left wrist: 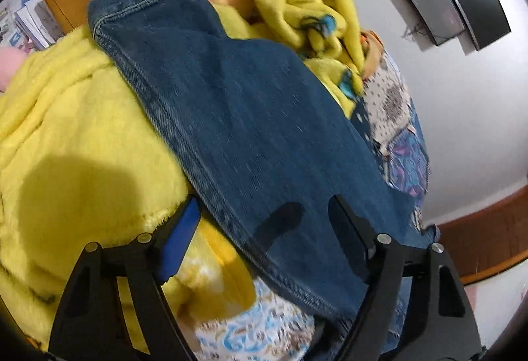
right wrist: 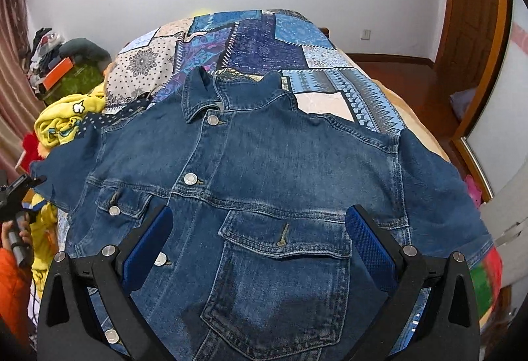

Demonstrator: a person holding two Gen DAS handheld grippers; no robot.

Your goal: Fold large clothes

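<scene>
- The left hand-held gripper [left wrist: 264,229] has its jaws apart astride the sleeve [left wrist: 231,116], not yet pinching; the right hand-held gripper [right wrist: 259,242] hangs wide apart over the jacket [right wrist: 264,169].
- Risk: closing now, the left could also catch the yellow blanket [left wrist: 72,143] just beside and under the sleeve, dragging it into the fold.
- The jacket lies front-up ahead of both, on a patchwork bed [right wrist: 264,37]; white wall, screens, wooden door.

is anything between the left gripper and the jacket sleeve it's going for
Nothing visible. The left gripper is open with the denim jacket's sleeve lying between its fingers, directly ahead. The yellow blanket sits under and beside the sleeve, not over it.
</scene>
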